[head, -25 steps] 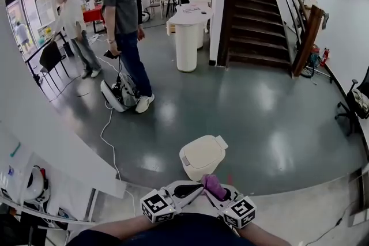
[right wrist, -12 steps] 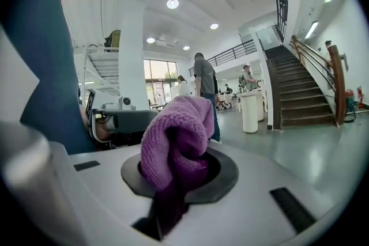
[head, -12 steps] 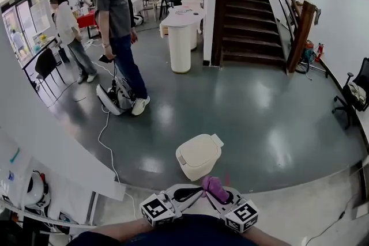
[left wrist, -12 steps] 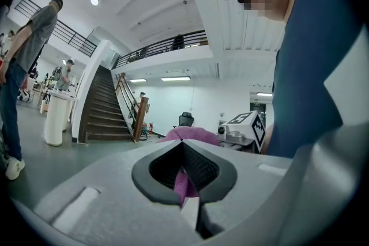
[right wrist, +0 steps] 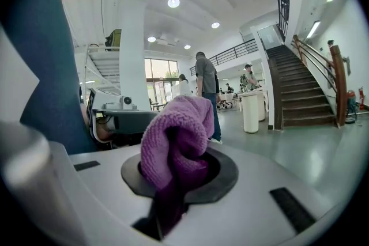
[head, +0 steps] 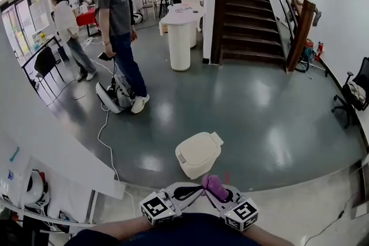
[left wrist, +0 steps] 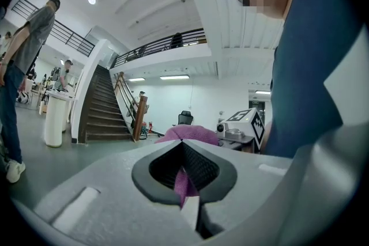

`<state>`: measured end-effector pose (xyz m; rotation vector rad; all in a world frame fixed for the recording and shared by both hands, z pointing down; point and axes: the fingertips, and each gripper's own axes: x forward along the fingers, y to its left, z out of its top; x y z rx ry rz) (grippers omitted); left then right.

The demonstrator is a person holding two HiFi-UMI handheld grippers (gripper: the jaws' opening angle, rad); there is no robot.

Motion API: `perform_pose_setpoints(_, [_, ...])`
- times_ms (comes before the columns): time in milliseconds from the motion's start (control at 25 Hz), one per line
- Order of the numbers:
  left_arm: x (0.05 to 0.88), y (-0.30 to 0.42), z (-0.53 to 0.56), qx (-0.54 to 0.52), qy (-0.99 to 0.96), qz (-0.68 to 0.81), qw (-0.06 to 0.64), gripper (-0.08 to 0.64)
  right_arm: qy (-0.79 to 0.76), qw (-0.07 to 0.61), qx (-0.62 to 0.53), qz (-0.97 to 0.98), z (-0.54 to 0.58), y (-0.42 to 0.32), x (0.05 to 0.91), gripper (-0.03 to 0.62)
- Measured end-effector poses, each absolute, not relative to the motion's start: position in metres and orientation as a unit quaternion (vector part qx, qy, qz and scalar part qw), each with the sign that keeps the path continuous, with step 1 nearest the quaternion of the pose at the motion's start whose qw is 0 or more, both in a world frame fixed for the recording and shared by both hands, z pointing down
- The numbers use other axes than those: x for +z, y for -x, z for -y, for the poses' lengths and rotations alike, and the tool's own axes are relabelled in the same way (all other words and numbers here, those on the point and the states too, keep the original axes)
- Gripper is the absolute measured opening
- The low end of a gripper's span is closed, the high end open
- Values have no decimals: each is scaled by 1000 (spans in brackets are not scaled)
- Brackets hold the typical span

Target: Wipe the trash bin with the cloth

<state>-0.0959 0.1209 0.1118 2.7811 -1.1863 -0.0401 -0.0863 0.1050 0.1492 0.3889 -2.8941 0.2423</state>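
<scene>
A cream trash bin [head: 199, 154] with its lid down stands on the dark glossy floor just ahead of me. Both grippers are held low against my body, below the bin and not touching it. A purple cloth [head: 214, 184] is bunched between them. The left gripper [head: 193, 191] is shut, and in the left gripper view a thin strip of the cloth [left wrist: 183, 178] is pinched in its jaws. The right gripper [head: 218, 193] is shut on a thick wad of the cloth [right wrist: 173, 144], which bulges up over its jaws.
A person [head: 118, 26] stands at the left beside a white device on the floor, with a cable [head: 106, 135] trailing toward me. A white pillar table [head: 180, 37], a staircase [head: 248, 8] and an office chair [head: 353, 95] lie farther off. A white counter [head: 57, 147] borders my left.
The head view has shifted slightly, so the bin sits a little more to the left. Both grippers stay close together, shut on the cloth.
</scene>
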Motion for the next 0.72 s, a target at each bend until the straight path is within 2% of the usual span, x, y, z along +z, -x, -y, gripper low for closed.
perform_pose_setpoints(720, [109, 100, -116, -8, -913, 403, 59, 5, -124, 106, 86, 983, -99, 88, 148, 72])
